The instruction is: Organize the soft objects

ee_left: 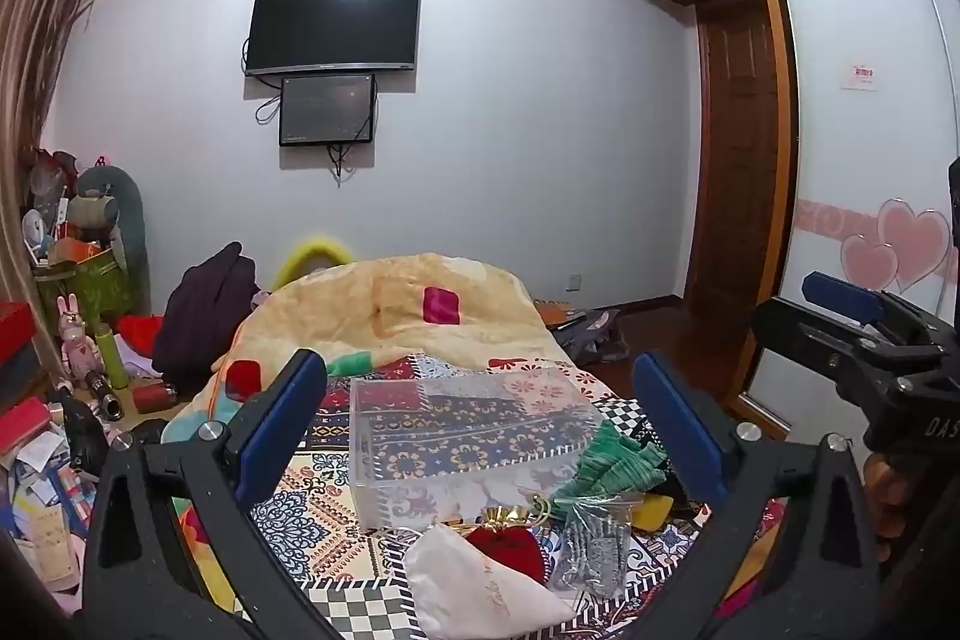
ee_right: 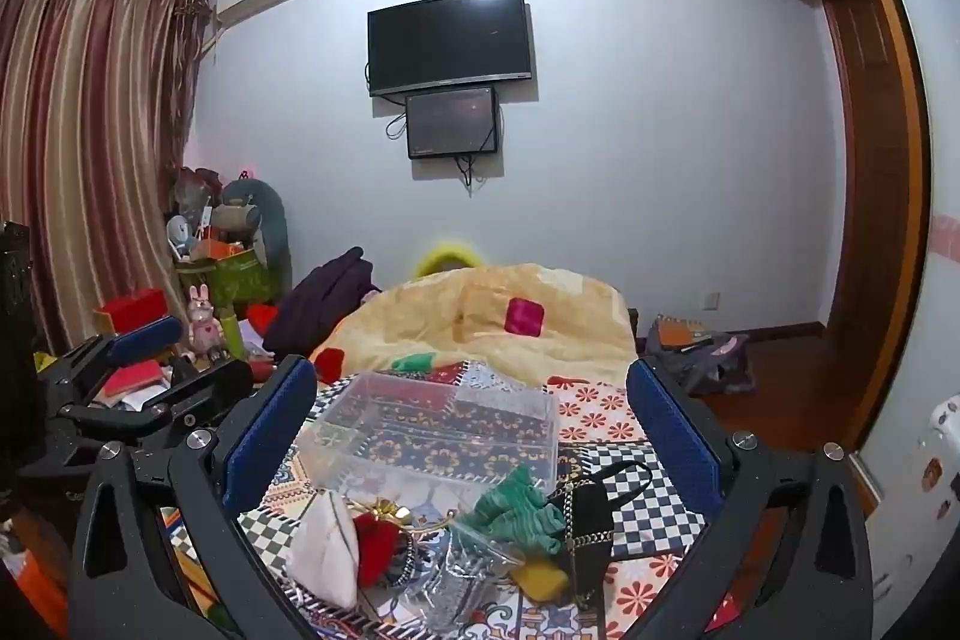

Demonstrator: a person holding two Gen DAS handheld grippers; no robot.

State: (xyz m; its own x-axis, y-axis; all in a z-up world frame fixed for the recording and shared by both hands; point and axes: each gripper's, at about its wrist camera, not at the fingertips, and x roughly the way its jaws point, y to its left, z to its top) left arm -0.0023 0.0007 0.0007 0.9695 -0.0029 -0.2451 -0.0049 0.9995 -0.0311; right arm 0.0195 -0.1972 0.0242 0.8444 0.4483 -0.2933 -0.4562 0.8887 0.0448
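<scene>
my left gripper (ee_left: 477, 418) stood with its jaws wide apart, the ribbed blue pads (ee_left: 282, 421) holding nothing and touching nothing. my right gripper (ee_right: 471, 427) was just as wide — blue pads (ee_right: 675, 430) spread, nothing between them but air. both hovered above the bed, over its patchwork bedspread (ee_left: 324, 526) of printed florals and black-and-white checks.

the soft things lay in a loose heap on that bedspread, just in front of a clear, rigid plastic rectangular box (ee_left: 462, 430) that sat open-topped, with only the pattern under it showing through its walls. in the heap: a white cloth drawstring pouch (ee_left: 474, 580), limp and creased; a red velvety pouch (ee_left: 507, 550) with a shiny gold trim, touching the white one; a green ribbed knit piece (ee_left: 612, 466), bunched in folds against the box's near corner; a crinkly transparent plastic bag (ee_left: 591, 544) with something grey and glittery inside; a small yellow spongy block (ee_left: 651, 511); and, in the right wrist view, a black strappy item with a thin metal chain (ee_right: 585, 526), draped beside the green knit.

beyond the box a puffy cream quilt (ee_left: 384, 304) was piled in a soft mound.
</scene>
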